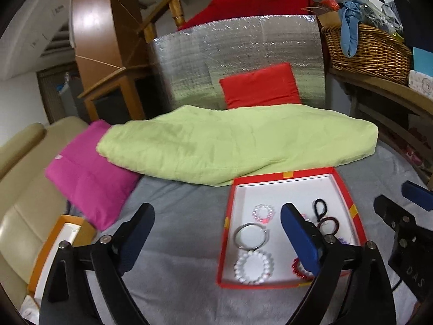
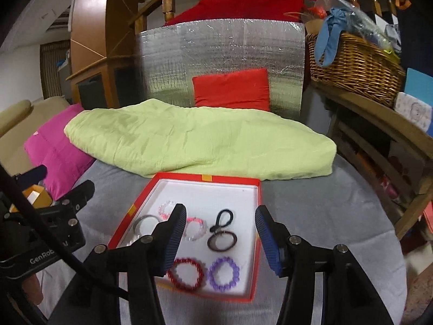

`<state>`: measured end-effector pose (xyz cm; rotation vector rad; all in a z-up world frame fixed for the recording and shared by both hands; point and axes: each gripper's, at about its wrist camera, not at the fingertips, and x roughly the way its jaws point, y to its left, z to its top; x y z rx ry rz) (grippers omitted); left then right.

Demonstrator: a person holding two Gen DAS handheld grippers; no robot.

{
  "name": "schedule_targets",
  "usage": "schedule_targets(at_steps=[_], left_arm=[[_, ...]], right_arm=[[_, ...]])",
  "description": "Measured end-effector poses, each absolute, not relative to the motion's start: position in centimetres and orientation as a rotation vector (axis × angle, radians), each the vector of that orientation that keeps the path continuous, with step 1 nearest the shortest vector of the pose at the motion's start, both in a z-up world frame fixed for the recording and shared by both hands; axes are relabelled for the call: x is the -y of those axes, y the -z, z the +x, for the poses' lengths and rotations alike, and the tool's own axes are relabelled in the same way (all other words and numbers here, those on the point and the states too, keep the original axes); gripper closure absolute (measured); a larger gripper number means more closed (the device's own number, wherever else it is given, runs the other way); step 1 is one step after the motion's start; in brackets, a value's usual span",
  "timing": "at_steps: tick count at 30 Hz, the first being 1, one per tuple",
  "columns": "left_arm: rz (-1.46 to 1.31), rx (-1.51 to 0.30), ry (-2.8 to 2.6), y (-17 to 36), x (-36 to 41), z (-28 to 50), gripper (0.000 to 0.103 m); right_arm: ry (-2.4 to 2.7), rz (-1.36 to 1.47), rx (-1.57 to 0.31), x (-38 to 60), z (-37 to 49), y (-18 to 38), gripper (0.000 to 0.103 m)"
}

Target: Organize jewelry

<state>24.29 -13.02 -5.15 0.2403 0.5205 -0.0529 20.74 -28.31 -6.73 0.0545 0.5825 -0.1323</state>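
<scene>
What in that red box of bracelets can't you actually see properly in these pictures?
- Purple bracelet: left wrist view, nearly all hidden behind a left gripper finger.
- White bead bracelet: right wrist view, mostly covered by a right gripper finger.
- Orange box: contents cut off, both views.

A red cardboard box (image 2: 255,227) with a matt white paper lining sits on a soft, fuzzy grey blanket (image 2: 324,216). Inside lie a glossy red beaded bracelet (image 2: 185,273), a translucent purple plastic-looking bracelet (image 2: 224,273), a shiny metal bangle (image 1: 250,236) and pearly white beads (image 1: 253,268). Behind it, a matt, wrinkled green cloth (image 2: 203,143), a crinkled reflective silver foil sheet (image 2: 216,54), a rough woven wicker basket (image 2: 354,65) and varnished, glossy wooden railings (image 2: 167,5). The right gripper (image 2: 220,239) has ribbed blue pads (image 2: 266,241) on matt black plastic.
</scene>
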Motion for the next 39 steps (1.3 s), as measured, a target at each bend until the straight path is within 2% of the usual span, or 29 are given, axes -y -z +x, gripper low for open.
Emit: schedule_targets(at_steps=[14,18,39], left_arm=[[0.1,-0.547,0.037,7.0,9.4,18.6,0.005],[0.06,-0.582,0.03,8.3,8.6,18.8,0.005],[0.065,-0.608,0.006,10.2,7.5,20.3,0.005]], right_arm=[[0.21,0.079,-0.575,26.7,11.7,8.9,0.045],[0.211,0.062,-0.581,25.9,11.9,9.5,0.04],[0.191,0.07,-0.718,25.8,14.4,13.2,0.04]])
